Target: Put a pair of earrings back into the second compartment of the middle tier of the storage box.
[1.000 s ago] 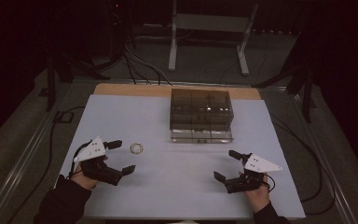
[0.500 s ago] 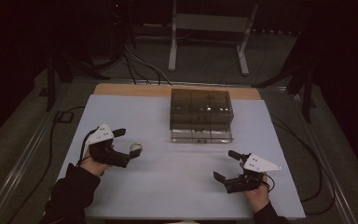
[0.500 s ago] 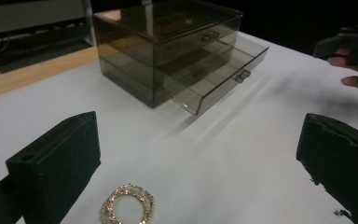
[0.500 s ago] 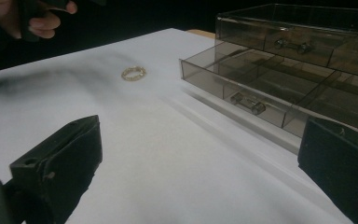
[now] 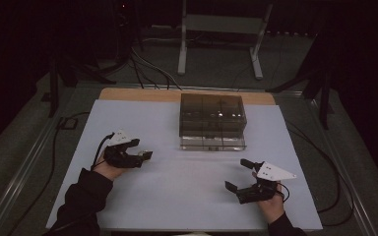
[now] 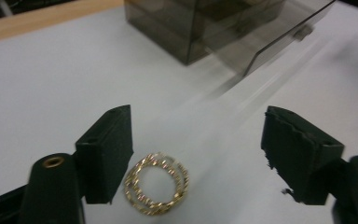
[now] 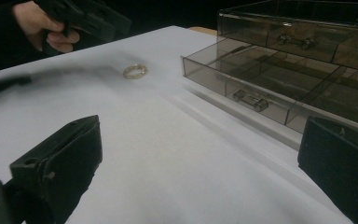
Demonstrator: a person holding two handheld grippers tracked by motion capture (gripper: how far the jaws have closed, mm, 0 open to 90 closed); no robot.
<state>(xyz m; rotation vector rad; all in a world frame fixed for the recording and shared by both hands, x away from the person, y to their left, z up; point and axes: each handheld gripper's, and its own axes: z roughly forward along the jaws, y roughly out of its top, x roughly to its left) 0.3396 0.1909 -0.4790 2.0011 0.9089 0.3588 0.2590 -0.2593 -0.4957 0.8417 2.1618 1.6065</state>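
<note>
L gripper (image 5: 140, 151) low over white worktop (image 5: 192, 196), jaws spread wide w/ nothing between them. Gold rings (image 6: 157, 189), two twisted hoops overlapping, lie flat on worktop just beside the left-hand jaw in left gripper view; can't tell if touching. Smoky clear drawer box (image 5: 211, 120) at worktop back-centre, bottom drawer (image 7: 279, 93) pulled out; small handle on its front. R gripper (image 5: 237, 174) near front right, hand (image 5: 270, 204) behind it, jaws spread, empty, well apart from rings.
</note>
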